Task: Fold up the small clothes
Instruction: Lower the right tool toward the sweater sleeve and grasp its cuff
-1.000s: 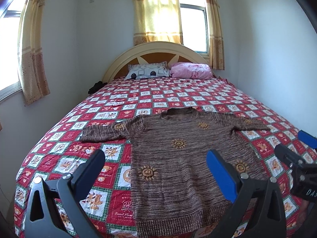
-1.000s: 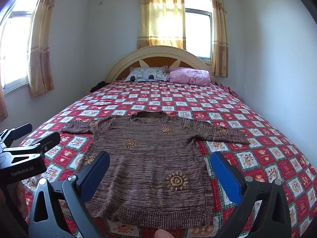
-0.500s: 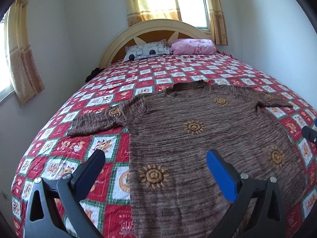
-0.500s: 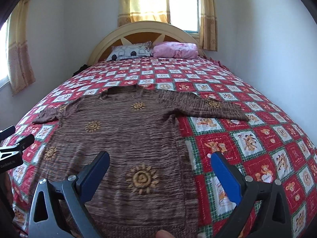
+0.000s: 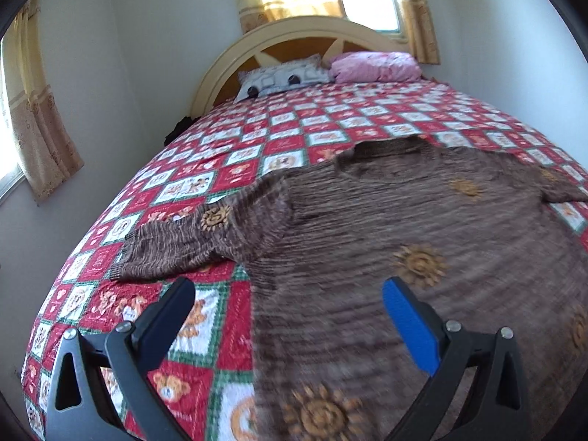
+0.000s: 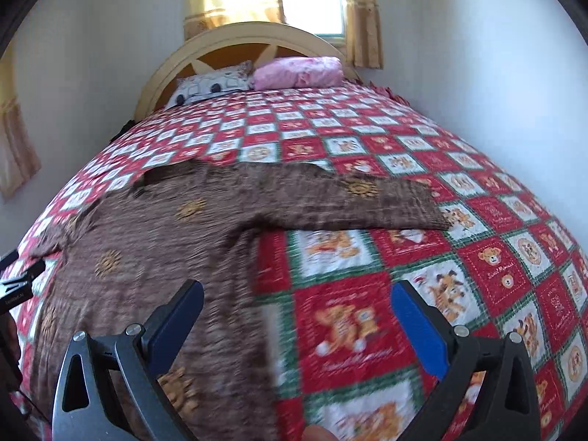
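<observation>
A brown knitted sweater (image 5: 422,228) with orange sun motifs lies flat, front up, on the bed, sleeves spread out. It also shows in the right wrist view (image 6: 154,242). My left gripper (image 5: 290,301) is open and empty, low over the sweater's left side edge, just below the left sleeve (image 5: 183,242). My right gripper (image 6: 297,305) is open and empty, low over the sweater's right side edge, below the right sleeve (image 6: 386,205). Part of the left gripper's body (image 6: 18,283) shows at the left edge of the right wrist view.
The bed has a red, white and green patchwork quilt (image 5: 205,334), also in the right wrist view (image 6: 477,257). A patterned pillow (image 5: 279,77) and a pink pillow (image 5: 375,66) lie by the curved headboard (image 5: 257,40). Walls stand close on both sides.
Both grippers have moved forward and down toward the sweater, the left toward its left edge, the right toward its right edge. Both stay open. The sweater has not moved.
</observation>
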Motion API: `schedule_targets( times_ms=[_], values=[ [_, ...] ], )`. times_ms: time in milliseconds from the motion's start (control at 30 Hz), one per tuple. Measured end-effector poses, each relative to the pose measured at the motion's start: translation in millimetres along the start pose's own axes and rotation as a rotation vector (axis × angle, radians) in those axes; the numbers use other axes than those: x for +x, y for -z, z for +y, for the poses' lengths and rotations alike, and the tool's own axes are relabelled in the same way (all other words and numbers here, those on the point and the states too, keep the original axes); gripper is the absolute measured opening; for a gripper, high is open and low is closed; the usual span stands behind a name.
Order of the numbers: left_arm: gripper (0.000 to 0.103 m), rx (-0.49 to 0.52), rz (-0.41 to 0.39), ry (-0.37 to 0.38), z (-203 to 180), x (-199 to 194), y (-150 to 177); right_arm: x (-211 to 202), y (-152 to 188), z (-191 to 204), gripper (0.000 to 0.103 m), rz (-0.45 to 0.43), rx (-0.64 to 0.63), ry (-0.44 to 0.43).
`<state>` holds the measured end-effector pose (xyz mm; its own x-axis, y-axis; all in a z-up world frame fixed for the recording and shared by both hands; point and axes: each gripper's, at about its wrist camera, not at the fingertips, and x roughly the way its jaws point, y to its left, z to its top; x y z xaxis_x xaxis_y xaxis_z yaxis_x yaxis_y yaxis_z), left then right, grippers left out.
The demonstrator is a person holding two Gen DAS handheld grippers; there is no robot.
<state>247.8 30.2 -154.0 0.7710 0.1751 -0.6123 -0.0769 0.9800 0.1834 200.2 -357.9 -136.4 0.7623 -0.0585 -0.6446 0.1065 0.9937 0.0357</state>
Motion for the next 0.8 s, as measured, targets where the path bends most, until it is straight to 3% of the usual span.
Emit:
schedule_targets(
  times_ms=[267,333,400,433,800],
  values=[
    [0.103,-0.070,0.060,0.015,6.7,39.6,-6.1,51.3,-24.7,-71.0,0.101,0.047,0.197,0.021],
    [0.103,-0.090,0.093,0.045,5.1,50.6,-1.8,65.2,-29.7,-89.7,0.097,0.062,0.264,0.018],
    [0.103,-0.097,0.120,0.057,2.3,58.9,3.6,79.3,-33.4,-106.7,0.080,0.087,0.324,0.007],
    [0.103,-0.101,0.147,0.063,1.2,64.1,6.0,87.4,-35.1,-115.3,0.078,0.105,0.353,0.000],
    [0.103,-0.086,0.215,0.029,-8.0,77.9,12.0,116.9,-50.1,-170.0,0.078,0.196,0.577,-0.097]
  ],
)
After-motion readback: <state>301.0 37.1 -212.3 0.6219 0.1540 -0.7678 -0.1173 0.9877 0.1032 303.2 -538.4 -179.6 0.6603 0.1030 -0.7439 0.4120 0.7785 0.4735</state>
